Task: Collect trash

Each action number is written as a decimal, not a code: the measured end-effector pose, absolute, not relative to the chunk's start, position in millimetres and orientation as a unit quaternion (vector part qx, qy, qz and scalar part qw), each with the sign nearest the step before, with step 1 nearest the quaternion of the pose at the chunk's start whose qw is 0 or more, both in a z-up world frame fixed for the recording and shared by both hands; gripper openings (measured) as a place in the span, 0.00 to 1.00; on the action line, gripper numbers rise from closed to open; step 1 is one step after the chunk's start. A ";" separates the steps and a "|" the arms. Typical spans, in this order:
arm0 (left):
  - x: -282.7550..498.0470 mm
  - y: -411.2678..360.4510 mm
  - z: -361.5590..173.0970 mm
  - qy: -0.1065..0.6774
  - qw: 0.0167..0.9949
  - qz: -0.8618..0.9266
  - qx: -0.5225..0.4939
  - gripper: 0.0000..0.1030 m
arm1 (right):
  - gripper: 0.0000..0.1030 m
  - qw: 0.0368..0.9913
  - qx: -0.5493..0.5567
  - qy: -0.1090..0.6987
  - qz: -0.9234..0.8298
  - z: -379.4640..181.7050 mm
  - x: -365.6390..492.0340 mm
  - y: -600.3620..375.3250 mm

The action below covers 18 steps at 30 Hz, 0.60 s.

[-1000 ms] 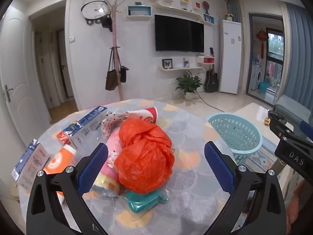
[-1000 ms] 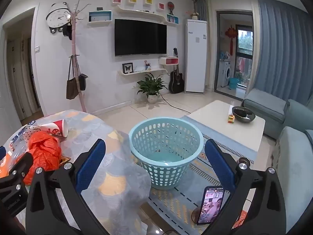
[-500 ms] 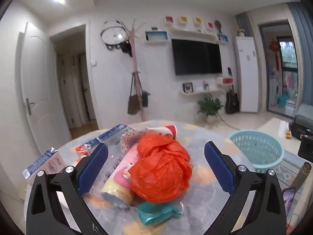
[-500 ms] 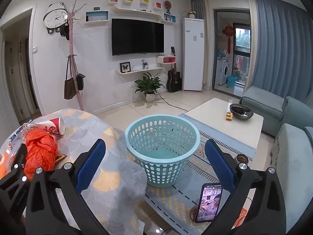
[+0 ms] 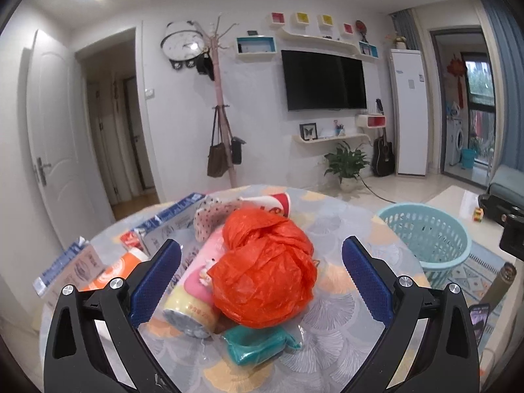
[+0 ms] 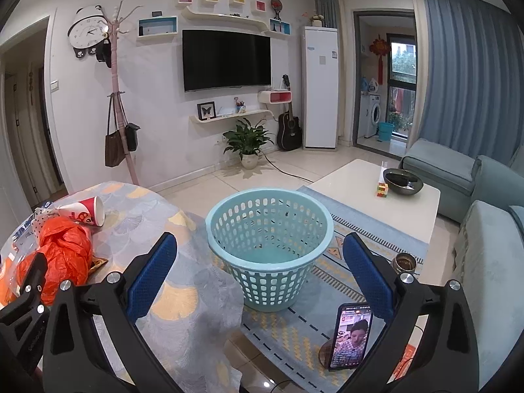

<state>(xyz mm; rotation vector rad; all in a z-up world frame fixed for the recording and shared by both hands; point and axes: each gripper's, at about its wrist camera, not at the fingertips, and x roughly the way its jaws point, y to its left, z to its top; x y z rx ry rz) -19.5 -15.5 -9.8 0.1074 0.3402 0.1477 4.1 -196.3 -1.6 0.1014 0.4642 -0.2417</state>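
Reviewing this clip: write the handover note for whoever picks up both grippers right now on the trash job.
Left gripper: open, empty, jaws framing the orange plastic bag on the table, not closed on it.
Right gripper: open, empty, pointed at the light blue basket on the rug beside the table.
Still on the table: the bag, a pink-and-yellow tube, a teal wrapper, a red paper cup on its side, cartons further left.
Done: nothing; the basket looks empty.
Left: grip the bag, drop it in the basket, then the rest.
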 end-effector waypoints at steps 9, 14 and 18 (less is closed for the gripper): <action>-28.5 -21.0 7.8 0.192 0.981 0.023 0.030 0.93 | 0.94 0.963 0.049 0.232 -0.131 3.1 3.3 -196.9; -31.9 -21.6 9.6 0.198 0.980 0.002 0.018 0.93 | 0.94 0.960 0.053 0.238 -0.137 2.6 3.0 -199.6; -34.3 -23.0 9.7 0.196 0.980 -0.004 0.016 0.93 | 0.94 0.959 0.053 0.240 -0.142 2.6 2.5 -200.8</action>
